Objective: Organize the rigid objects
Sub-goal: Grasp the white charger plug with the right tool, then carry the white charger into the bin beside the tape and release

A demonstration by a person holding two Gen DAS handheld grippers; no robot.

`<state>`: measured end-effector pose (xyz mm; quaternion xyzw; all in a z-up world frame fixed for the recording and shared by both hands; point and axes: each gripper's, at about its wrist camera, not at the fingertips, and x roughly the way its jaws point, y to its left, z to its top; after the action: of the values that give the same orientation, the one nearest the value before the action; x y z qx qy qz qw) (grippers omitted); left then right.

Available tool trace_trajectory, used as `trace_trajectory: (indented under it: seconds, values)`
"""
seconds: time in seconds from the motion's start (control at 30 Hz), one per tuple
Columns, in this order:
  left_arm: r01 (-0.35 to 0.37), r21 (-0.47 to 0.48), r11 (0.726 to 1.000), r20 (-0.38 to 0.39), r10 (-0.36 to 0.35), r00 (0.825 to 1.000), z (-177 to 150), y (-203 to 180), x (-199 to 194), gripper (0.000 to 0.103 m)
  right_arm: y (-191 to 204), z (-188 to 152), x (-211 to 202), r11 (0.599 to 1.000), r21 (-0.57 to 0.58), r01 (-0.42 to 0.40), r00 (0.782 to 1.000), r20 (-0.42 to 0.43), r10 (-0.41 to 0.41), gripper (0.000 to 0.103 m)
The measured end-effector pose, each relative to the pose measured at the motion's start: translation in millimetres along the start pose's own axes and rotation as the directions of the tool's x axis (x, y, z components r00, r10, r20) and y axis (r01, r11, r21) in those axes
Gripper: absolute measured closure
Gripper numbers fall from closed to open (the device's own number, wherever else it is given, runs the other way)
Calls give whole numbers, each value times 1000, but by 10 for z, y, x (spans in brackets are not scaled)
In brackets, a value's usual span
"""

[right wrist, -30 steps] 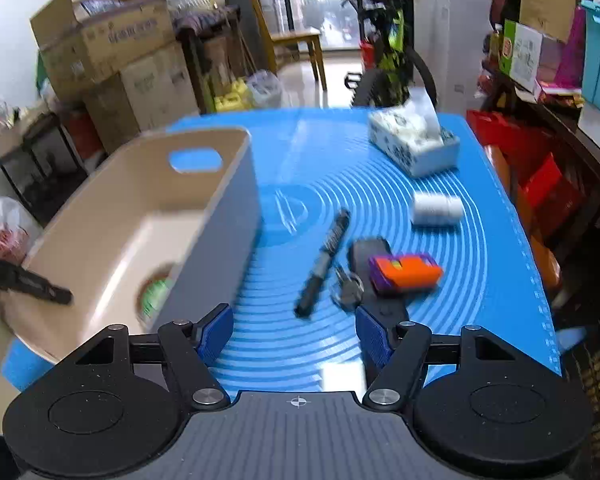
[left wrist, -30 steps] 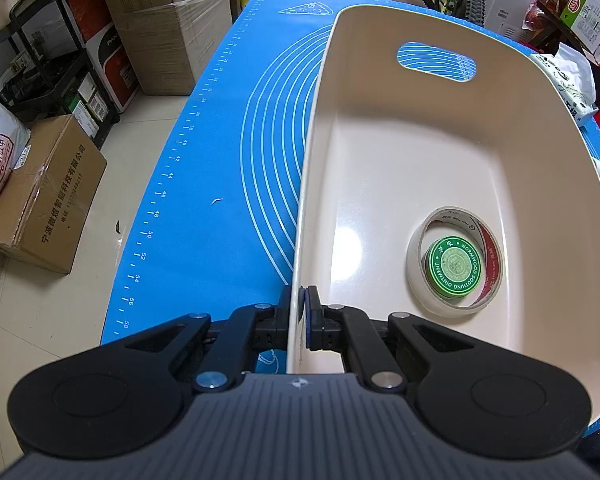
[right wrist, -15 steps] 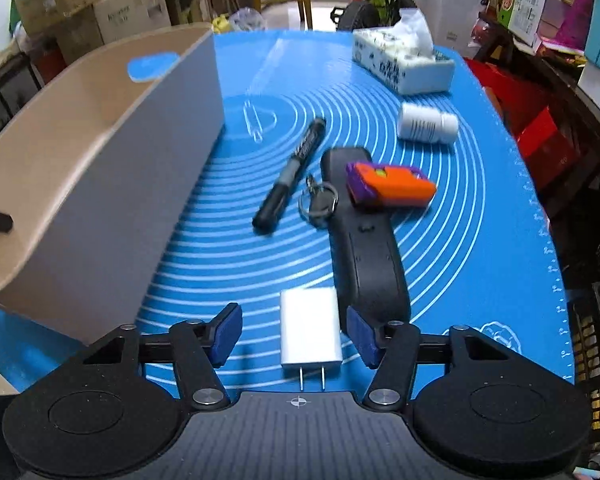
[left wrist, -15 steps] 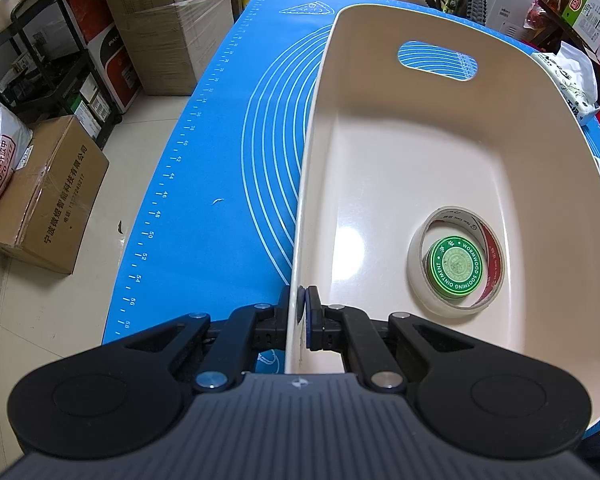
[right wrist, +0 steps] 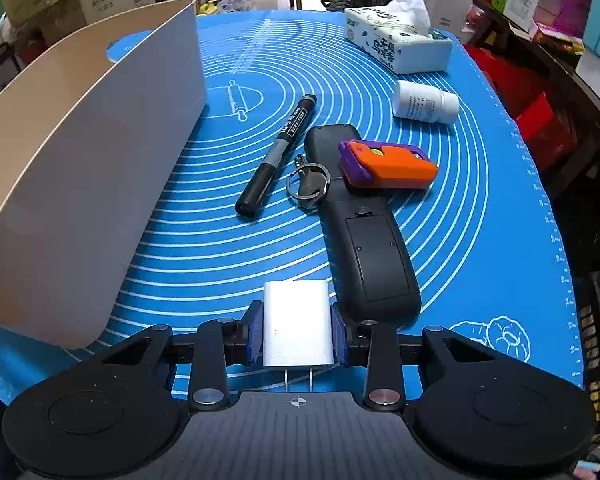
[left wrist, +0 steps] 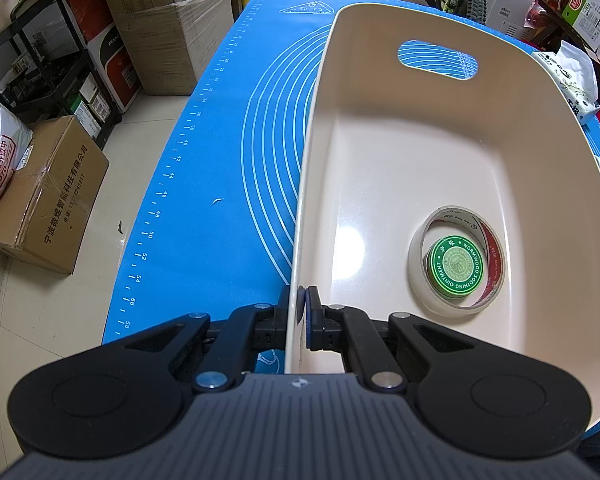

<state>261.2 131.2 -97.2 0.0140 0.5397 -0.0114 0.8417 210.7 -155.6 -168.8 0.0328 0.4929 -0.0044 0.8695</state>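
Right wrist: right hand-held gripper (right wrist: 298, 332) now clamps white charger (right wrist: 297, 322); left hand-held gripper (left wrist: 299, 312) still pinches bin (left wrist: 380, 152) rim

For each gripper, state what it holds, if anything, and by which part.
The left gripper clamps the near rim of the beige bin. The right gripper grips the white charger by its two side faces, prongs toward the camera.

Both tools look alike: left gripper (left wrist: 302, 316) and right gripper (right wrist: 298, 330) are matte black, ribbed grey bodies; round discs, silver screws; blue pads (right wrist: 255, 332) on fingers.
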Motion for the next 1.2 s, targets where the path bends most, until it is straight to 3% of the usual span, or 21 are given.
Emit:
trace_trajectory:
  seconds: [0.33,0.5,0.87,1.07,1.2]
  values:
    - [0,0,1000,0,0,1000,1,0,-2,96,42,79,-222,1000,3,-1,998,68,1,60]
    - [-1,1,1000,0,1,1000,2,-2,0,96,96,218,-464,1000,9,-22,989,145,21,60]
    - [-6,2,1000,-2,6,1000,1,-22,11,96,569,721,-1021,988,-64,-144,929,336,157,60]
    - [-6,2,1000,-2,6,1000,2,-22,11,96,962,886,-1004,972,-147,-182,910,348,223,60]
    - [-7,3,1000,-2,7,1000,2,-21,11,96,1182,903,-872,966,-178,-189,916,322,239,60]
